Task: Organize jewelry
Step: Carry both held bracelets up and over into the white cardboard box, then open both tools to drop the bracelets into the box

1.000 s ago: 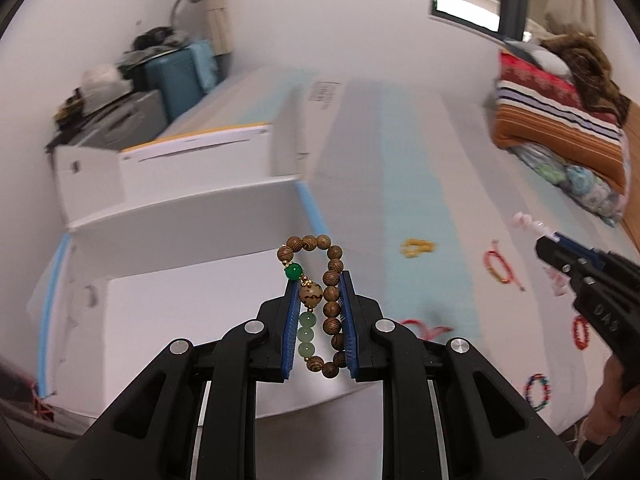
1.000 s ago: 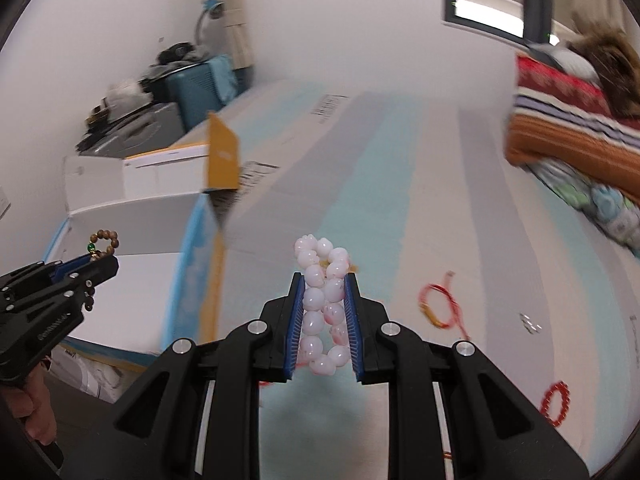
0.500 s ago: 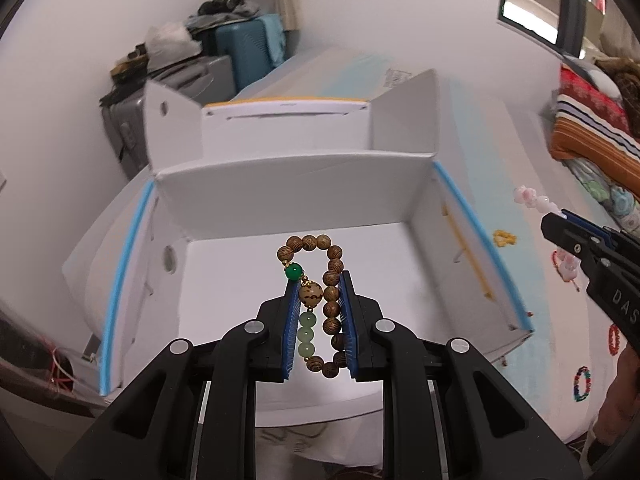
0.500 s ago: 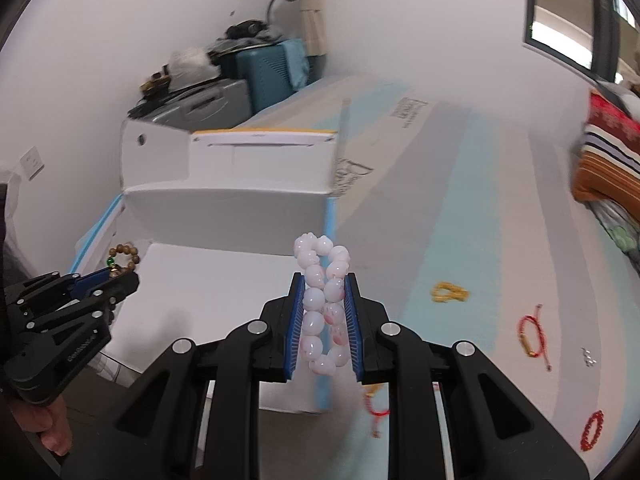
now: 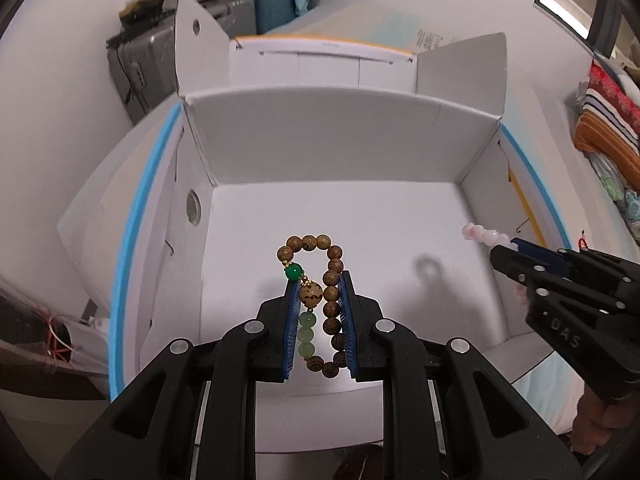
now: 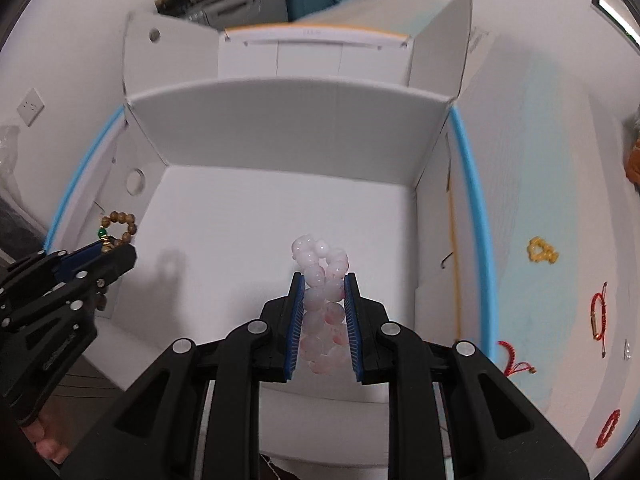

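Note:
My left gripper (image 5: pixel 319 280) is shut on a brown wooden bead bracelet (image 5: pixel 331 276) with green beads and holds it above the floor of an open white box (image 5: pixel 332 152). My right gripper (image 6: pixel 322 278) is shut on a pale pink bead bracelet (image 6: pixel 322 280), also above the box (image 6: pixel 288 124). In the left wrist view the right gripper (image 5: pixel 504 250) reaches in from the right with pink beads (image 5: pixel 482 234) at its tip. In the right wrist view the left gripper (image 6: pixel 116 250) holds the wooden bracelet (image 6: pixel 118 226) at the left.
Box flaps stand up at the back (image 5: pixel 460 68). Right of the box, on the striped cover, lie a yellow bracelet (image 6: pixel 542 250), red cord bracelets (image 6: pixel 598 314) and a red bead bracelet (image 6: pixel 608 428). Suitcases (image 5: pixel 256 4) stand behind; folded blankets (image 5: pixel 608 120) lie at right.
Both grippers have swung left and moved in over the open box, each still holding its bracelet. The box interior now fills both views.

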Demonstrator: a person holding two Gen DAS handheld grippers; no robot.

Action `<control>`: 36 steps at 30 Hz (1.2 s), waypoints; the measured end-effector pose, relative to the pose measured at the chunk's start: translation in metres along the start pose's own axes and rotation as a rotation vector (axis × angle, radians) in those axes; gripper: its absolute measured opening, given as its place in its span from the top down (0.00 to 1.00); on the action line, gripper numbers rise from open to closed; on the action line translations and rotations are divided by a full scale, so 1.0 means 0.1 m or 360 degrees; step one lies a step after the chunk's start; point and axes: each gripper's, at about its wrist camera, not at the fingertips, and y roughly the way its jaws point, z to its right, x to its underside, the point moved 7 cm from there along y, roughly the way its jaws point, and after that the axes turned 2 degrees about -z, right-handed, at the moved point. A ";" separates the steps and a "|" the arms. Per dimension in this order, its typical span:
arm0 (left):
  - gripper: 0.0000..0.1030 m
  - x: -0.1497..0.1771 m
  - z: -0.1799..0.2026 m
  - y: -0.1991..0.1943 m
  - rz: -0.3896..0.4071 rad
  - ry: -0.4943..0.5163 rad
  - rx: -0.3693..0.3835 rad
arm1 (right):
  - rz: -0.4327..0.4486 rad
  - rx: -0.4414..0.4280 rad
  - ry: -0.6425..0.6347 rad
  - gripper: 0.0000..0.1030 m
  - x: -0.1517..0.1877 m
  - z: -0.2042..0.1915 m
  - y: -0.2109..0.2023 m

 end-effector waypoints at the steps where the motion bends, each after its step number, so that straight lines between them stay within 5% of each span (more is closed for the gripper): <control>1: 0.82 0.01 -0.02 0.03 -0.0011 -0.0001 -0.0010 | -0.0014 0.0007 0.0002 0.82 0.02 0.00 0.02; 19: 0.78 0.06 -0.02 0.16 -0.0044 -0.0010 -0.0031 | -0.0104 -0.0050 0.0009 0.77 0.07 -0.10 0.23; 30: 0.20 -0.03 0.01 -0.31 0.0172 -0.0039 -0.0092 | 0.0144 -0.0098 0.0007 0.24 -0.04 -0.05 -0.47; 36: 0.05 -0.05 0.21 -0.70 0.0319 -0.0036 -0.0082 | 0.0308 0.0016 0.0039 0.08 -0.05 0.32 -0.93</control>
